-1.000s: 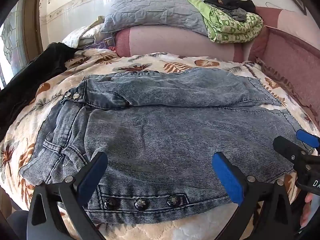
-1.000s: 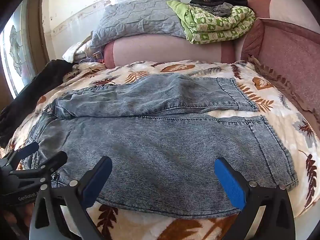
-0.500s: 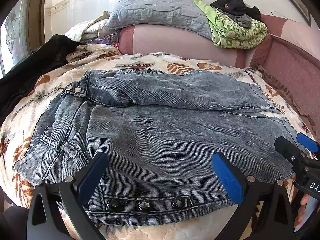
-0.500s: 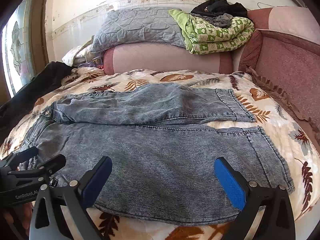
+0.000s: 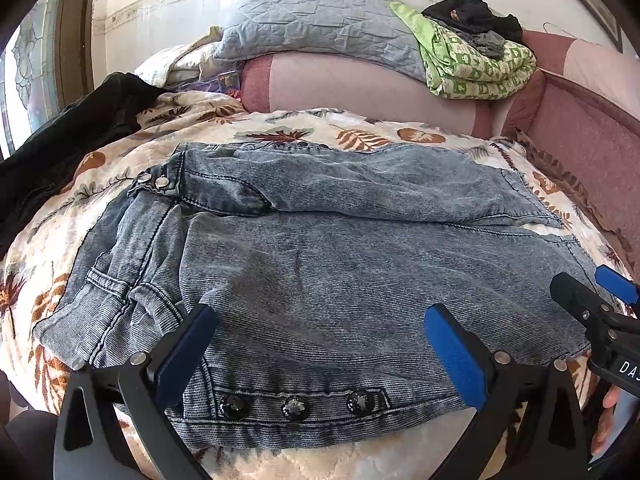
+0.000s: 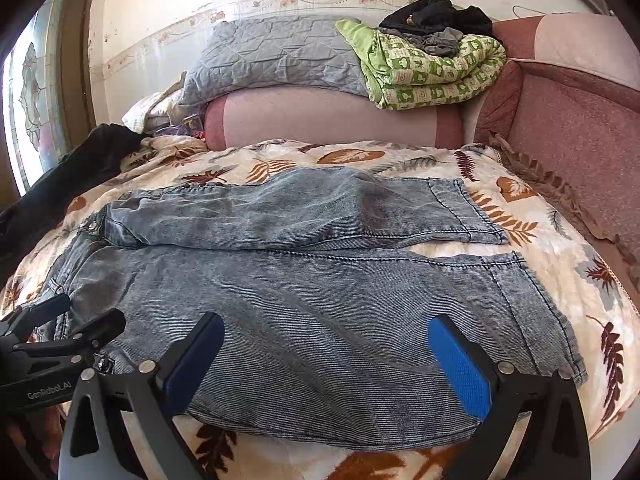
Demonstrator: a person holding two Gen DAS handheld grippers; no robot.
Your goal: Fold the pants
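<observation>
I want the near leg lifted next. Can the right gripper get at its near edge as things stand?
Probably yes. The right gripper is open just above the jeans, and the near edge of that leg lies bare on the bedspread with nothing on it.

Both black two-finger grippers with blue pads hover side by side, jaws spread wide: the left gripper [image 5: 320, 340] and the right gripper [image 6: 326, 350], each empty, pointing forward.

Black garment [image 5: 60, 152] cut off at left edge.
</observation>
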